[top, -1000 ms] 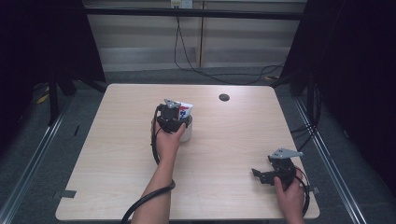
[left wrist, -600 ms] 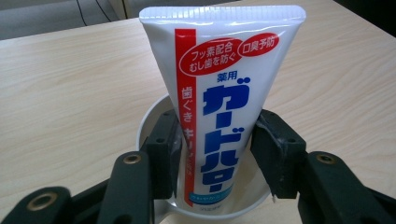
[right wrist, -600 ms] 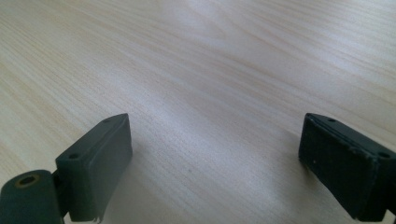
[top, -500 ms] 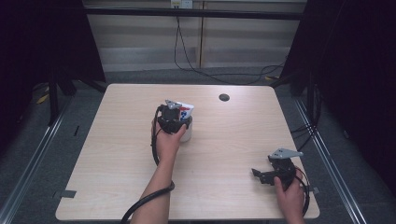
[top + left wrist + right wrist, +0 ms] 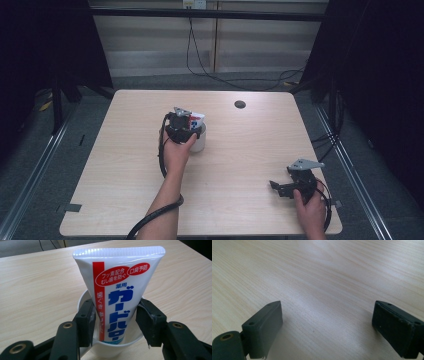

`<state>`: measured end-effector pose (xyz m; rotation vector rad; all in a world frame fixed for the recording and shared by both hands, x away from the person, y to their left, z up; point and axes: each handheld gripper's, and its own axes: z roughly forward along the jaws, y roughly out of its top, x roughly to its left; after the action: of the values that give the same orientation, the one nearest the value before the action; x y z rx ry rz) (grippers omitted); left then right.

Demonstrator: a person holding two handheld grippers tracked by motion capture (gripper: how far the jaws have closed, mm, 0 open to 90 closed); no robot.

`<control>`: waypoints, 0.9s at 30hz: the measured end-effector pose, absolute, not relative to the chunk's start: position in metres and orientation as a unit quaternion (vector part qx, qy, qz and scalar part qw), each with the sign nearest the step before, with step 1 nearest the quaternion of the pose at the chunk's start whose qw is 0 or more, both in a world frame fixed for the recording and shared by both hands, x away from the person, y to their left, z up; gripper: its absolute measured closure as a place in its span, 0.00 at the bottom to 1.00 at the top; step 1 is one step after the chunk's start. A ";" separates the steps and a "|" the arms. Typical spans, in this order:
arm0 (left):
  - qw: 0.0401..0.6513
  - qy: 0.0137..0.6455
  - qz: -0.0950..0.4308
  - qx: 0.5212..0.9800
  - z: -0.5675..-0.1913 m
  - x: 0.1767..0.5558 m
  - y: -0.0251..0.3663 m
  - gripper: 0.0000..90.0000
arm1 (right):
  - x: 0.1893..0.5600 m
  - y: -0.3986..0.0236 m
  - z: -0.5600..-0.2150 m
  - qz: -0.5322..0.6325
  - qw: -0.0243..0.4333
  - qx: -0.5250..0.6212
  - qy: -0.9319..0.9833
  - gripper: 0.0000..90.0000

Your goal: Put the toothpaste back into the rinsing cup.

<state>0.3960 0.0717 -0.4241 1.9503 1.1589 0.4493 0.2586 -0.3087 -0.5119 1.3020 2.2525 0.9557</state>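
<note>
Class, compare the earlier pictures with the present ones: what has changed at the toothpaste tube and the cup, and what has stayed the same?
The left gripper has just been opening its jaws; the toothpaste tube stands between them in the white cup, small gaps at both sides, so it is let go. Both hands, the cup, the tube and the open right gripper kept their places on the table.

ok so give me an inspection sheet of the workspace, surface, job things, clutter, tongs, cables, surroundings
surface: light wood-grain table, no spills seen
job's things: white toothpaste tube with red stripe and blue lettering stands tilted in a white plastic cup, near the table's middle
clutter: small dark round disc near the far edge
tongs: left tongs have just been opening, tube between them, pads slightly apart from it; right tongs open over bare wood
cables: black cable trails from the left tongs; more black cables on the floor behind
surroundings: dark curtains both sides, pale panelled wall behind
</note>
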 end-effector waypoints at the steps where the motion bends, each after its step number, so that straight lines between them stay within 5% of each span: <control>1: 0.401 0.459 0.178 0.773 -0.424 0.396 0.071 0.56 | 0.259 -0.309 -0.512 0.339 0.184 0.462 0.799 0.10; 27: 0.410 0.443 0.177 0.777 -0.410 0.393 0.072 0.41 | 0.259 -0.308 -0.512 0.339 0.184 0.463 0.798 0.10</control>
<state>0.3933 0.0725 -0.4103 1.9581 1.1164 0.4455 0.2586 -0.3085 -0.5119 1.3058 2.2503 0.9565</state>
